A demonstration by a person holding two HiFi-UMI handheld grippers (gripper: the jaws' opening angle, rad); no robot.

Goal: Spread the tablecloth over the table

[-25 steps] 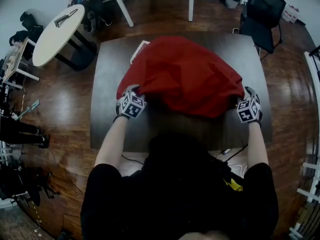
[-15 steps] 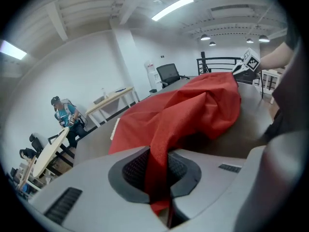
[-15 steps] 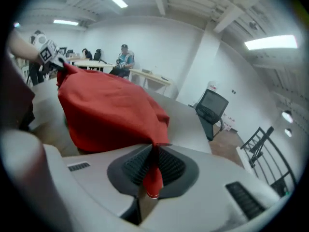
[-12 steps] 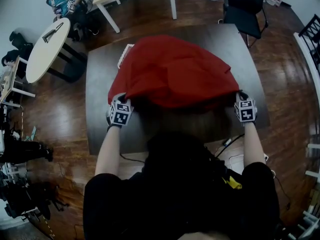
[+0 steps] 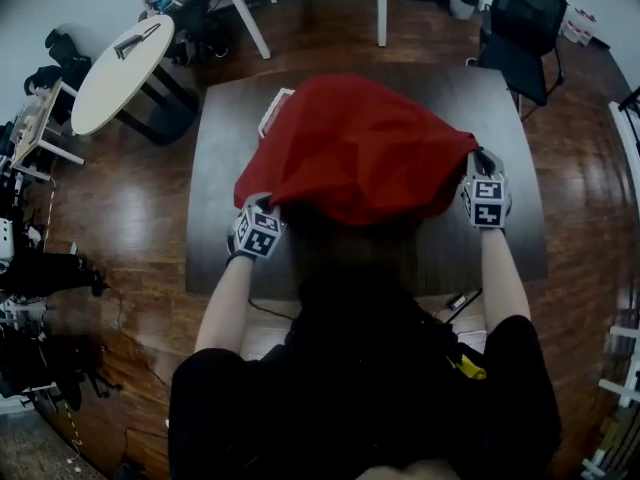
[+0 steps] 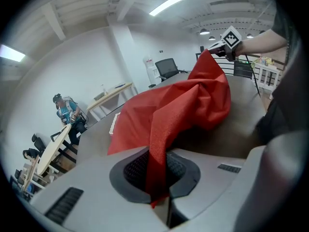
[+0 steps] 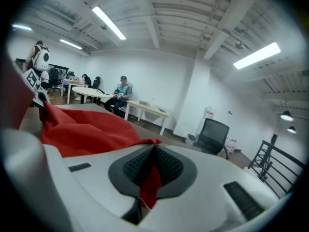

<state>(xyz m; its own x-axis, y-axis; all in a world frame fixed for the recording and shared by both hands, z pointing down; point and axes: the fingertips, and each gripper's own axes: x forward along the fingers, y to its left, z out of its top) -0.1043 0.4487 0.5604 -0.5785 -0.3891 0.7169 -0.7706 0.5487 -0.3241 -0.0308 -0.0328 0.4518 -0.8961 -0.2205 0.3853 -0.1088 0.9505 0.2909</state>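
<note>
The red woven tablecloth lies bunched in soft folds on the dark, smooth, square table. The left gripper and the right gripper each hold its edge with closed jaws.

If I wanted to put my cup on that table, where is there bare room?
Bare table runs down the left edge beside the cloth, along the near edge, and in the far right corner by the chair. The middle is crowded: the cloth hangs bunched between the left tool and right tool, both shut on it.
</note>
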